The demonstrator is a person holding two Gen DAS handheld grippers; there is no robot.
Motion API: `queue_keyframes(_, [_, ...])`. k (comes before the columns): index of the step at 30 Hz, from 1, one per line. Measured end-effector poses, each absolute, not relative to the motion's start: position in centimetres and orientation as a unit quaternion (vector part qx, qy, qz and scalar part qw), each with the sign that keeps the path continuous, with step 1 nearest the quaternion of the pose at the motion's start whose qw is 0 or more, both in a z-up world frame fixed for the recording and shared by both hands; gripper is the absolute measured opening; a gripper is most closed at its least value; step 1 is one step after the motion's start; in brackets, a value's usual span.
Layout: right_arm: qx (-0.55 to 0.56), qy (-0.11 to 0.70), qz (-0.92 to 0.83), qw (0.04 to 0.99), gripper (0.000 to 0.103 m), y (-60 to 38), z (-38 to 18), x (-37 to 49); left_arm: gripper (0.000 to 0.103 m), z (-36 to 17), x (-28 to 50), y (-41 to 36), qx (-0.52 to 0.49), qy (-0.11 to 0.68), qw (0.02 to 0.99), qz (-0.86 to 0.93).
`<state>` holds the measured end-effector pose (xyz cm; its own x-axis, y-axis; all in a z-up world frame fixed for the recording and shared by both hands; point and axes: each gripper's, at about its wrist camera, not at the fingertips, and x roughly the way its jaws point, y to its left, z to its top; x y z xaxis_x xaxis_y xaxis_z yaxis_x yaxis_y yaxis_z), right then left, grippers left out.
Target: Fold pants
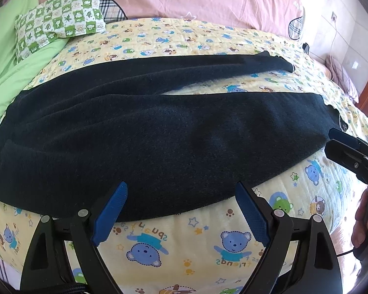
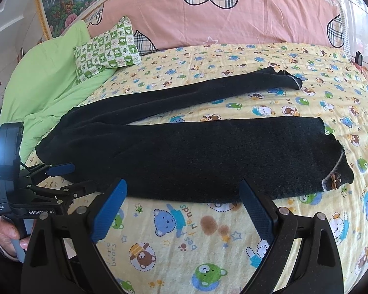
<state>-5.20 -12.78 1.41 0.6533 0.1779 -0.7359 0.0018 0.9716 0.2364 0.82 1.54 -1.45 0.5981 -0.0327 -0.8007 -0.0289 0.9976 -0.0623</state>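
Black pants [image 1: 147,132] lie flat across the yellow cartoon bedspread [image 1: 184,240], waist at the left, two legs spread apart toward the right. They also show in the right wrist view [image 2: 196,156], with a small brown bow [image 2: 335,180] at the near leg's hem. My left gripper [image 1: 181,191] is open and empty at the near edge of the pants' seat. My right gripper [image 2: 182,188] is open and empty at the near edge of the near leg. Each gripper appears in the other's view: the right one [image 1: 338,142], the left one [image 2: 61,178].
A green-checked pillow [image 1: 61,22] and a green blanket [image 1: 9,56] lie at the far left. A pink quilt [image 1: 196,0] with plaid hearts runs along the back. A small dark object [image 2: 359,58] sits at the bed's far right edge.
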Motion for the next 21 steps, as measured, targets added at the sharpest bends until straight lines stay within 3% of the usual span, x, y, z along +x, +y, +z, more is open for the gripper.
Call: queue_keyframes(21, [0.113, 0.41, 0.051, 0.904, 0.093, -12.68, 1.86, -5.13, 0.09, -1.14, 0.96, 1.4, -0.041, 0.454, 0.89, -0.031])
